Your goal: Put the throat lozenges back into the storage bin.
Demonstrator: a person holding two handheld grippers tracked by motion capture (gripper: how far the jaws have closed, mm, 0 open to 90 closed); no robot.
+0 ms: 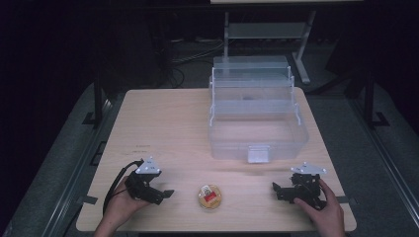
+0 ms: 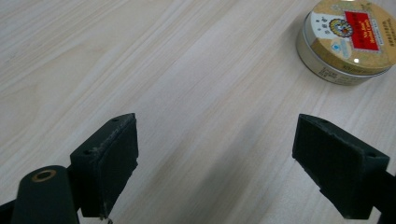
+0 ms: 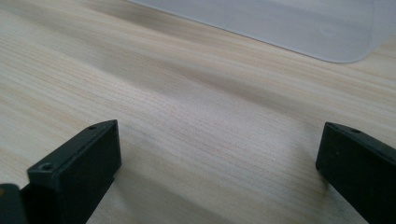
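A small round tin (image 1: pixel 209 196) with a gold lid and a red label lies near the table's front edge, between the two hands. In the left gripper view the tin (image 2: pixel 347 41) sits at the upper right, beyond the jaws. My left gripper (image 1: pixel 165 195) rests low on the table to the left of the tin, open, nothing between its jaws (image 2: pixel 217 165). My right gripper (image 1: pixel 276 190) rests to the right of the tin, also open and empty (image 3: pixel 219 170). A clear plastic storage box (image 1: pixel 257 118) with its tiered lid raised stands behind them, right of centre.
The light wooden table (image 1: pixel 163 128) has bare surface on its left half. The box's front latch (image 1: pixel 258 154) faces the person. The box's lower edge (image 3: pixel 289 28) shows beyond the right jaws. Dark floor, cables and a metal stand (image 1: pixel 301 39) lie past the table.
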